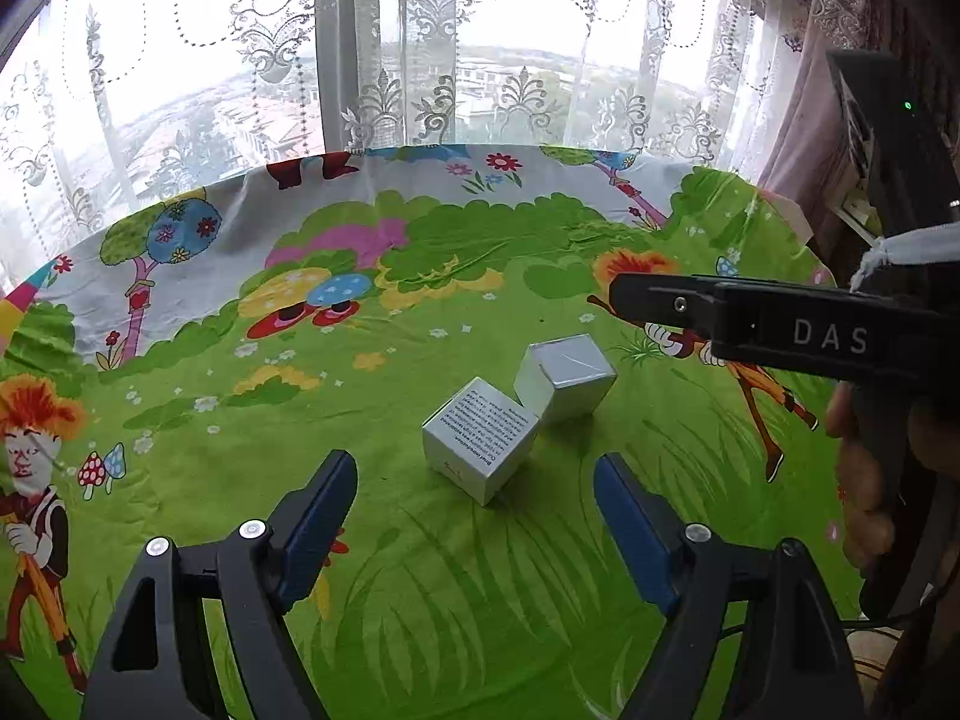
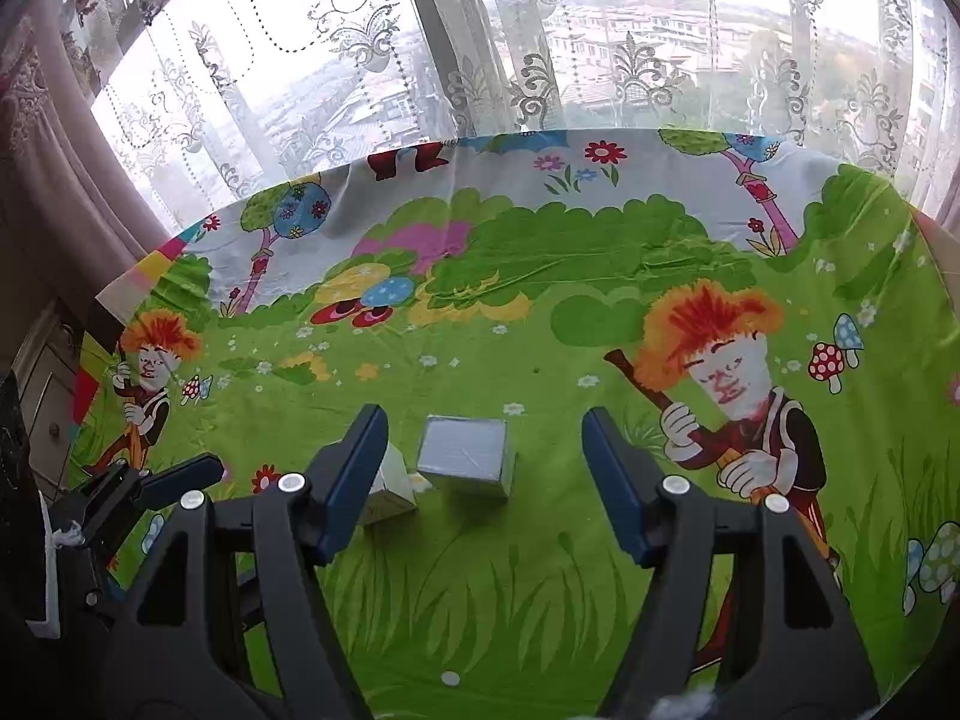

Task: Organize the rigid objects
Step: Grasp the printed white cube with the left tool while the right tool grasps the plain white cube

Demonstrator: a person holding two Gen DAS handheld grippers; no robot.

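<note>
On the table, left wrist view: a cartoon-printed cloth (image 1: 420, 570) covers the whole surface. Two silver boxes sit near its middle. The printed box (image 1: 480, 441) lies nearer the camera, a text panel facing up. The plain box (image 1: 564, 378) stands just behind it and to the right; the two touch at one corner. The left gripper (image 1: 474, 504) is spread wide with nothing between its blue pads (image 1: 315, 522). It sits short of the printed box, clear of it. The right gripper's black body enters from the right edge, above the cloth and beyond the plain box, held by a hand (image 1: 864, 480). A lace curtain (image 1: 420, 60) hangs behind the table before a window.

Over the same cloth (image 2: 480, 600), right wrist view: the right gripper (image 2: 483, 468) stands wide apart and holds nothing. The plain box (image 2: 467, 456) lies between the two fingers but farther out, touched by neither. The printed box (image 2: 393, 489) sits just left of it, partly hidden behind the left-hand pad (image 2: 351, 480). The left gripper (image 2: 174, 483) shows at the lower left edge, low over the cloth. The curtain (image 2: 540, 48) fills the background.
</note>
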